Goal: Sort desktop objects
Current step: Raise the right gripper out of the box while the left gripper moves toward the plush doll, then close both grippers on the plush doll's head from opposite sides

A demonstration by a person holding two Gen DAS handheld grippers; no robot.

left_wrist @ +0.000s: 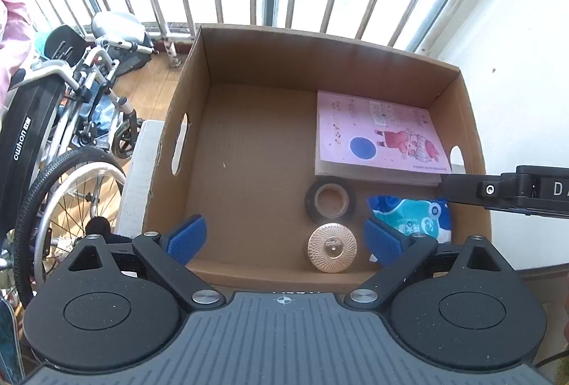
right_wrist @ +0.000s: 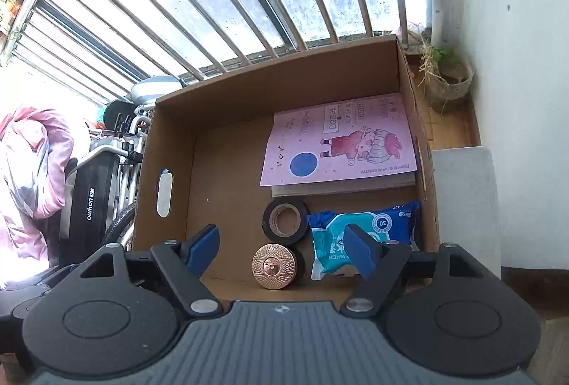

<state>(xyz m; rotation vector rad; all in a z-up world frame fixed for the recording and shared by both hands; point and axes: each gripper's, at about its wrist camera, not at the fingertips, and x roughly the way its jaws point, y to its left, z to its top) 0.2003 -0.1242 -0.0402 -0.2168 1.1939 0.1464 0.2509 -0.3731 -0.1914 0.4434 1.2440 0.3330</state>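
Pink notebook lies flat, spine toward the tape roll; both tongs released.

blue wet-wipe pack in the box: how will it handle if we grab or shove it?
The blue wipe pack looks like a soft, crinkled film pouch, so it would likely deform under the jaws rather than stay stiff. The glossy wrapper may be slippery. Lying flat on the cardboard box floor, it should slide, not roll.

Book, tape, wipes in box
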